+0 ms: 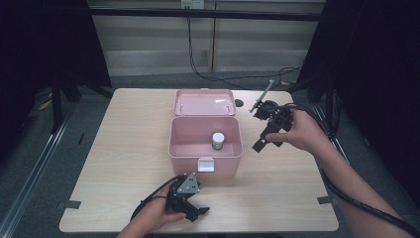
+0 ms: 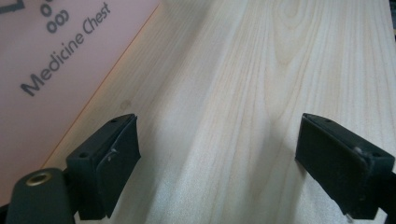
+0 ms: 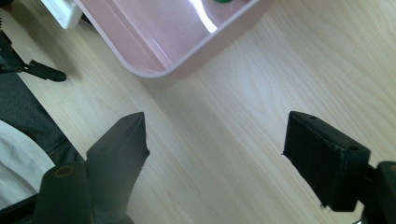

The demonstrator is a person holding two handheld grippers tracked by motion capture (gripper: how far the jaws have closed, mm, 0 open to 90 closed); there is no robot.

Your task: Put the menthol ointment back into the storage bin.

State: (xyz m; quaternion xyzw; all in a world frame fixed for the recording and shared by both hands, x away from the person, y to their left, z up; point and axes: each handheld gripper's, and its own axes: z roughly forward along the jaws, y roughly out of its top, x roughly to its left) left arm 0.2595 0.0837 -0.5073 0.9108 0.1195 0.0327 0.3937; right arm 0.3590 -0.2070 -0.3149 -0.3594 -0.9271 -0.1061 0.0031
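Standing in the open pink medicine chest (image 1: 205, 148) on the surface (image 1: 124, 148), 1 small bottle (image 1: 218, 141) is seen; the right claw (image 1: 262, 144) beside it and the left claw (image 1: 195, 212) are both held wide, empty.

A pale wood-grain counter (image 1: 124, 148) is seen, with 2 strips of grey tape at its near corners (image 1: 73, 204). Black cables (image 1: 198, 69) are trailed across the grey floor (image 1: 148, 79) beyond. Dark curtains (image 1: 44, 44) are hung at both sides.

Pale matt wood-grain table (image 1: 124, 148), glossy smooth pink plastic box (image 1: 181, 148), matt black rubbery gripper pads (image 2: 119, 158).
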